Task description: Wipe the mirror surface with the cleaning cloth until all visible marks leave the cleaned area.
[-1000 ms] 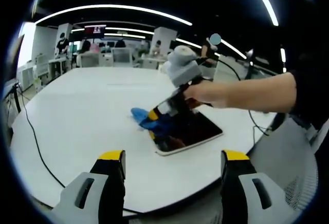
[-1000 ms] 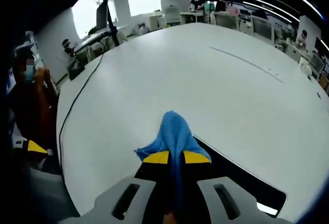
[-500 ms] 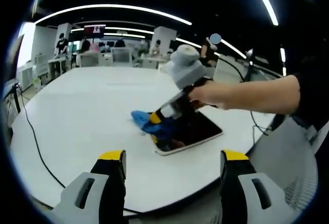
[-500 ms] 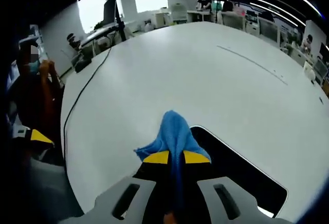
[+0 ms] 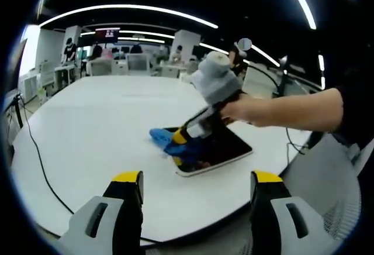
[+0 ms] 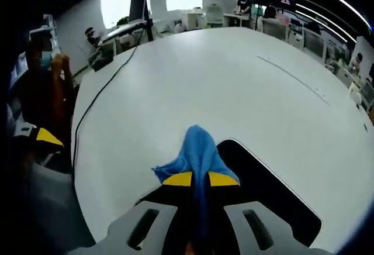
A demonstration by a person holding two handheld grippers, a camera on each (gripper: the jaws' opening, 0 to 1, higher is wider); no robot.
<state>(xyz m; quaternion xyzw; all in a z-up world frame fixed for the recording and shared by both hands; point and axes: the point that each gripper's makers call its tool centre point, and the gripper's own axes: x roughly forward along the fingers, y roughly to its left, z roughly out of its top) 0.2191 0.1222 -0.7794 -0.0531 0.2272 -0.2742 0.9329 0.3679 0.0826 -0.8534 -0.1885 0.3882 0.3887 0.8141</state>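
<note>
One mirror lying flat on the white table, no readable writing, one blue cloth clamped in the right gripper at the mirror's left end, left gripper spread, holding nothing, near the table's edge

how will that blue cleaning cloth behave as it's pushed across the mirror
The blue cleaning cloth is likely floppy: it droops and bunches ahead of the right gripper. Probably light, since that pinch alone carries it. It should drag along the dark rectangular mirror rather than slide freely.

No legible text, labels or signs
</note>
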